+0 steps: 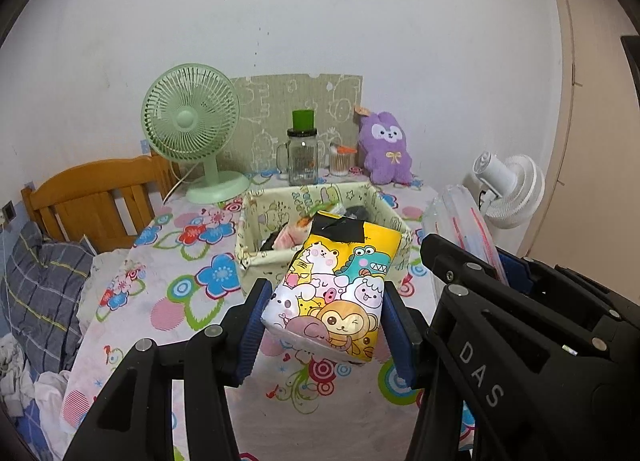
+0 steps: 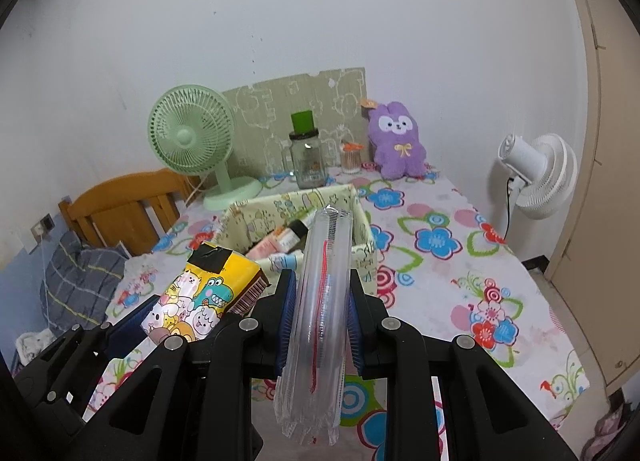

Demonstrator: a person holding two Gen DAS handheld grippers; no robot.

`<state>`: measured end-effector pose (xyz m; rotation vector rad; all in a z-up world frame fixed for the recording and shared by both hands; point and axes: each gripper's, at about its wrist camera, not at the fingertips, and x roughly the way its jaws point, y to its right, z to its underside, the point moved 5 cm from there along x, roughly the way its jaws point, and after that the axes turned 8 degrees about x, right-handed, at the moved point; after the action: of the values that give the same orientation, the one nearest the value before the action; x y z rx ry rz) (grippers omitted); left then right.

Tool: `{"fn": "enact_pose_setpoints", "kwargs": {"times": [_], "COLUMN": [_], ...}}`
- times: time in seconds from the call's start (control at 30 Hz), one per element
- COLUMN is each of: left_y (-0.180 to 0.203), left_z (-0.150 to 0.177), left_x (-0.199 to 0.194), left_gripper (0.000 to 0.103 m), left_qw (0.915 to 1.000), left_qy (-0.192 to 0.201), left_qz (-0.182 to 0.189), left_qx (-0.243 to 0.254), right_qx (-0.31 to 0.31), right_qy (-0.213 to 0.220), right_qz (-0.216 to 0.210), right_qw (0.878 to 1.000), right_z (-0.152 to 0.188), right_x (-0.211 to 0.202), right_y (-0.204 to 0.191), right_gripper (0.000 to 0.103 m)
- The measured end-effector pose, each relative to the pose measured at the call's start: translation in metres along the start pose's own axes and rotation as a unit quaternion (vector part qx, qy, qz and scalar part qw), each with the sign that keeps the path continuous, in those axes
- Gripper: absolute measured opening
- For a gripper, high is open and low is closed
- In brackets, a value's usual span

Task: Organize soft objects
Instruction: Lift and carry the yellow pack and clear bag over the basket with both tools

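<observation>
I've got both tools loaded and lifted off the flowered tablecloth (image 2: pixel 448 221). My left gripper (image 1: pixel 326 325) is pinching the cartoon tissue pack (image 1: pixel 336 285) across its width, blue pads pressed against both sides, the pack sticking forward from the fingertips with its black-taped end pointing at the box. My right gripper (image 2: pixel 320 321) is squeezed tight on the clear plastic pouch (image 2: pixel 320 301), a flat, floppy bundle with red lines inside, standing on edge between the pads and hanging out both ahead of and below the fingers. Straight ahead of both tools, a little beyond the tips, sits the fabric storage box (image 2: pixel 362 257), open at the top, with several small items already lying in it, a pink tube or packet among them, though I can't identify them all. So I judge the task well under way: some things are stowed, two more are in hand, and neither is over the box opening yet. What's left, as I read it, is carrying both forward, releasing them inside, then perhaps the purple plush bunny (image 2: pixel 398 141) sitting far ahead by the wall, beside the glass jar (image 2: pixel 306 157) and the green fan (image 2: pixel 192 133).
</observation>
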<state>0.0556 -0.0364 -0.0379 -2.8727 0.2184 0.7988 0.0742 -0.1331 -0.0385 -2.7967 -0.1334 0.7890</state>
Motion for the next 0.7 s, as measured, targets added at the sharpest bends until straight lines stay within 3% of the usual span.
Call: {"fn": "enact_pose_setpoints", "kwargs": {"times": [0.37,0.7], "left_y": [-0.004,-0.010], "left_z": [-0.016,-0.028], "left_x": [-0.011,0.000], "left_gripper": [0.056,0.056], "left_qw": [0.9998,0.9998], "left_qy": [0.019,0.018], "left_qz": [-0.003,0.002], "left_qx": [0.000,-0.005], "right_qx": [-0.002,-0.001], "right_qy": [0.020,0.020], "right_qz": [-0.007,-0.005], "right_qw": [1.000,1.000], "right_z": [-0.020,-0.034], "right_x": [-0.012,0.000], "right_y": [-0.007,-0.012], "right_gripper": [0.027,0.027]}}
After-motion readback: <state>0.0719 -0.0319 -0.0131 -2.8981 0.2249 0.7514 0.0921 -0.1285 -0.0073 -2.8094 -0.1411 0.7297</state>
